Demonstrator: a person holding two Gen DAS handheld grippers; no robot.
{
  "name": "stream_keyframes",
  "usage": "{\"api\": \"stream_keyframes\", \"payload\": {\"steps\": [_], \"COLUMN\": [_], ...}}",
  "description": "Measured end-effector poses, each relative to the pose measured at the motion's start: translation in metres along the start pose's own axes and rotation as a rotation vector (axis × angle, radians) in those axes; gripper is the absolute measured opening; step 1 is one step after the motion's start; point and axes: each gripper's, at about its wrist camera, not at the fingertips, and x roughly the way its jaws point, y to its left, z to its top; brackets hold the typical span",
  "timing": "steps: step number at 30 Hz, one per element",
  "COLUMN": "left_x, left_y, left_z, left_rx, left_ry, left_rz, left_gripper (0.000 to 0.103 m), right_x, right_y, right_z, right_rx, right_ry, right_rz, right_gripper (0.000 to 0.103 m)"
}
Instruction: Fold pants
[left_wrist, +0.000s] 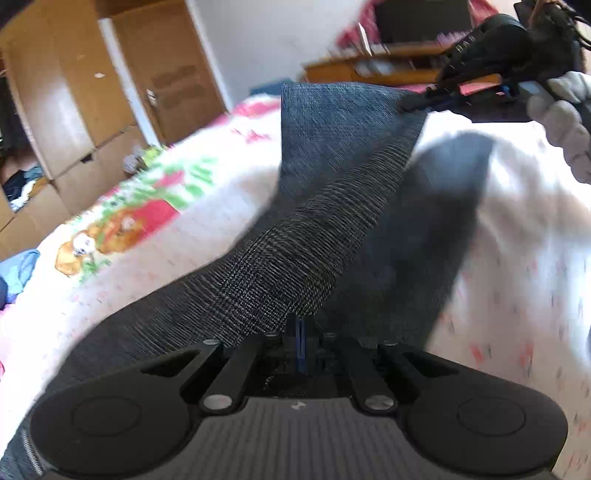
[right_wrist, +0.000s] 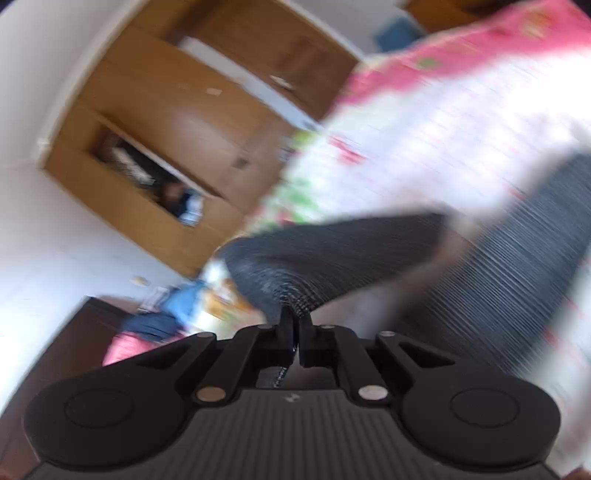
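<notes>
Two grips on the pants (left_wrist: 332, 177), both clamped. My left gripper (left_wrist: 301, 332) has its fingers together on the fabric right at the tips. My right gripper (left_wrist: 410, 105) pinches a far corner, fingers closed on cloth; the right wrist view confirms that, with a fold bunched at the tips (right_wrist: 293, 314).

The pants hang stretched between the two grippers, lifted off the bed (left_wrist: 184, 240), their shadow on the sheet below. Long axis runs from my left fingers up and away toward the right gripper, so the right holds the far end and the left the near one. Right view is badly blurred. I'd judge the next fold brings far end to near.
</notes>
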Motion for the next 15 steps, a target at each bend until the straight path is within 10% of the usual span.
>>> {"api": "stream_keyframes", "payload": {"steps": [6, 15], "left_x": [0.010, 0.016], "left_y": [-0.020, -0.017], "left_z": [-0.008, -0.002], "left_rx": [0.125, 0.122], "left_ry": [0.045, 0.032], "left_rz": [0.062, 0.056], "left_gripper": [0.030, 0.042], "right_x": [0.038, 0.071], "right_y": [-0.042, -0.066], "right_z": [-0.020, 0.005], "right_rx": [0.100, 0.267], "right_ry": [0.064, 0.095], "right_rz": [-0.078, 0.079], "right_gripper": [0.010, 0.030]}}
